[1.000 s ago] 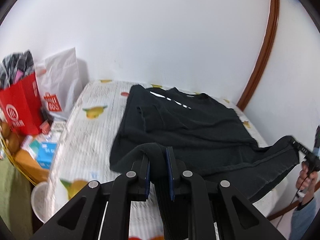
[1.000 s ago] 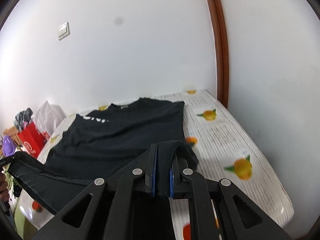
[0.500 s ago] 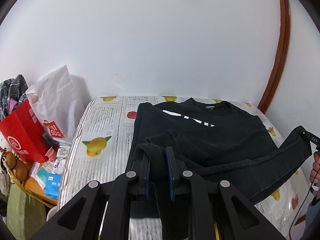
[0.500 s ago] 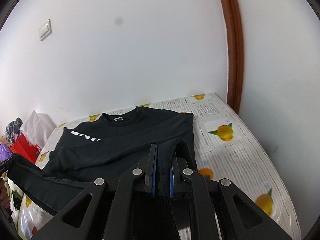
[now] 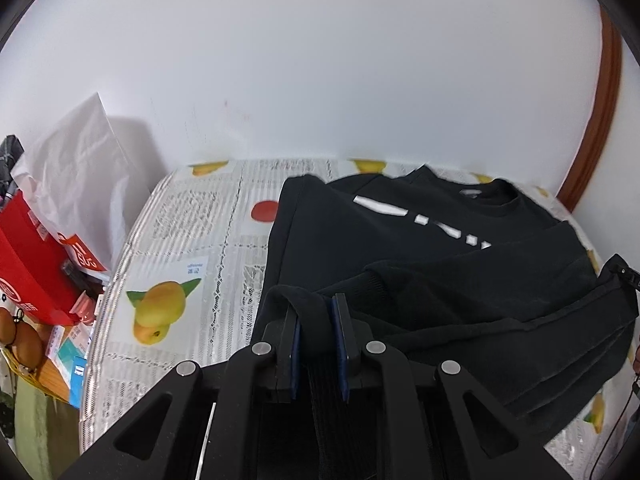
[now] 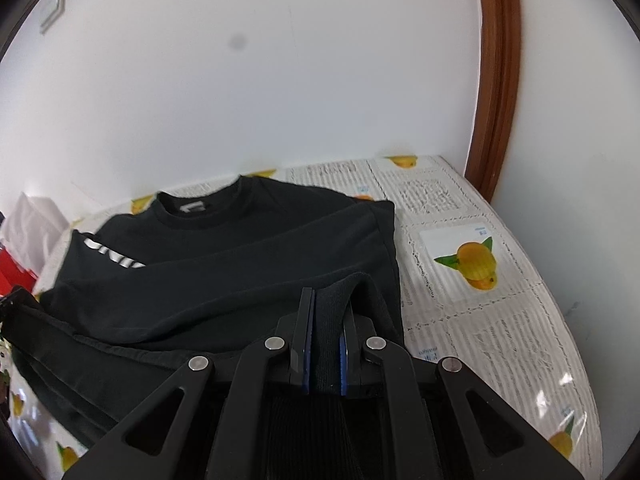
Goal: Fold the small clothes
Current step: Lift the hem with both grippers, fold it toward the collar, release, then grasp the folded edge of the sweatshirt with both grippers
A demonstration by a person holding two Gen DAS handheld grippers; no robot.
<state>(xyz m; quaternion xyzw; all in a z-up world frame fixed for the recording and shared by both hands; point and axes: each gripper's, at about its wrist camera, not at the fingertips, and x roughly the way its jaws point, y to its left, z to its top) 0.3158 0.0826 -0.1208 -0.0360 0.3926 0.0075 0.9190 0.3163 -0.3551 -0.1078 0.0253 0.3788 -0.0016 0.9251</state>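
Observation:
A black sweatshirt [image 5: 432, 248] with white lettering lies on a fruit-print tablecloth [image 5: 188, 240], its neck towards the wall and its sleeves folded across the body. My left gripper [image 5: 316, 312] is shut on the ribbed hem at the left bottom corner. My right gripper [image 6: 326, 312] is shut on the hem at the right bottom corner of the sweatshirt [image 6: 248, 256]. The hem hangs stretched between both grippers, lifted above the tablecloth [image 6: 480, 300] and over the lower body. The right gripper also shows at the right edge of the left wrist view [image 5: 624, 276].
A white wall runs behind the table. A brown door frame [image 6: 496, 80] stands at the right. Left of the table are a red paper bag [image 5: 28, 264], a white plastic bag [image 5: 84, 168] and a basket with small boxes [image 5: 60, 352].
Both grippers have carried the hem forward towards the neck, so the sweatshirt looks nearer and larger. The lower part now drapes over the body.

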